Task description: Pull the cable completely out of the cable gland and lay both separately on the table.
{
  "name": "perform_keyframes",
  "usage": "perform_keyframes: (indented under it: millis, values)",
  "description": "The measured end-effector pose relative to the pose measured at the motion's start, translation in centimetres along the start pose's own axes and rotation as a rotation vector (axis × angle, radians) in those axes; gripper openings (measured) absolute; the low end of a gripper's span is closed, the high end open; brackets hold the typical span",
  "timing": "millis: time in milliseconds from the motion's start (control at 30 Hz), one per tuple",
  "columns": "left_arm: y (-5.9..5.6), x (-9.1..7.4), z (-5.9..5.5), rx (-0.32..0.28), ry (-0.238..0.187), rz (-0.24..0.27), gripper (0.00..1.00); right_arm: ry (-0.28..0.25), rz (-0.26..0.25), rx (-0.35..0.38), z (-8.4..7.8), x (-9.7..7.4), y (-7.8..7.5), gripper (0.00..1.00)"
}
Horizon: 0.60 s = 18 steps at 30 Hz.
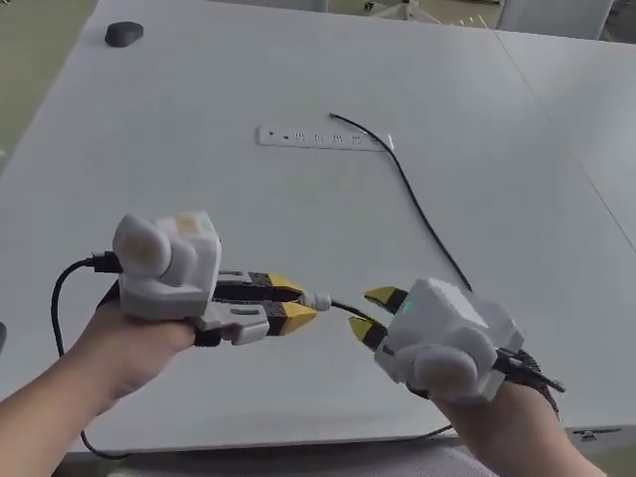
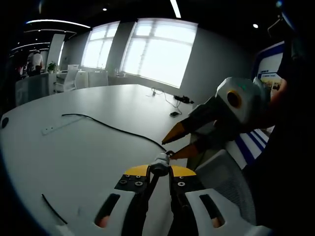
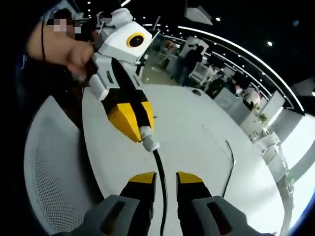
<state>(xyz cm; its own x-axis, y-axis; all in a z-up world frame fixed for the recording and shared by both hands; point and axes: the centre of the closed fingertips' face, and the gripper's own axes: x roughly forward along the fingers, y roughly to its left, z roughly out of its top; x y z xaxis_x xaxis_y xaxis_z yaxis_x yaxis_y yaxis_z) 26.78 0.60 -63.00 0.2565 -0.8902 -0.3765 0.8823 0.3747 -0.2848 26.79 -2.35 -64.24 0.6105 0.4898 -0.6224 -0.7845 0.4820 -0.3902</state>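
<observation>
- Head view: two grippers over a white table [image 1: 199, 179]. The left gripper [image 1: 303, 303] has its yellow tips pressed together on one small white cable gland [image 1: 316, 298], held up above the table near its front edge.
- Same view: one thin black cable [image 1: 417, 214] comes out of the gland's end, passes between the right gripper's [image 1: 366, 312] tips and runs on across the table up to one white power strip [image 1: 323, 138]. So the cable isn't out of the gland yet. The right tips are spread.
- One dark mouse [image 1: 123, 34] sits in the far left corner, well apart from everything else.
- Left gripper view: the left gripper [image 2: 160, 172] has both fingers closed on the gland [image 2: 160, 161], which pokes out past the tips. The right gripper [image 2: 173, 146] is just beyond it, tips apart. The cable [image 2: 113, 128] lies in a long curve on the table, near the power strip [image 2: 53, 128].
- Right gripper view: the right gripper [image 3: 166, 179] has its two fingers apart, with the cable [image 3: 158, 162] running down through the gap, close to one finger. It isn't clamped as far as I can see. The left gripper [image 3: 140, 129] is just ahead, pinching the gland [image 3: 149, 139]. One mesh chair [image 3: 49, 172] is below the table edge.
</observation>
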Motion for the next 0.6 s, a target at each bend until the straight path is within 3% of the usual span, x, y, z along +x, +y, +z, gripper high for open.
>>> perform_keyframes:
  millis: [233,600]
  values:
    - [-0.43,0.30,-0.01,0.010,0.006,-0.005,0.15,-0.006,0.011,-0.018,1.00,0.58,0.31,0.07]
    - [-0.72,0.22,-0.17,0.023,0.019,-0.005,0.15,-0.005,0.023,-0.083,0.99,0.37,0.79,0.00]
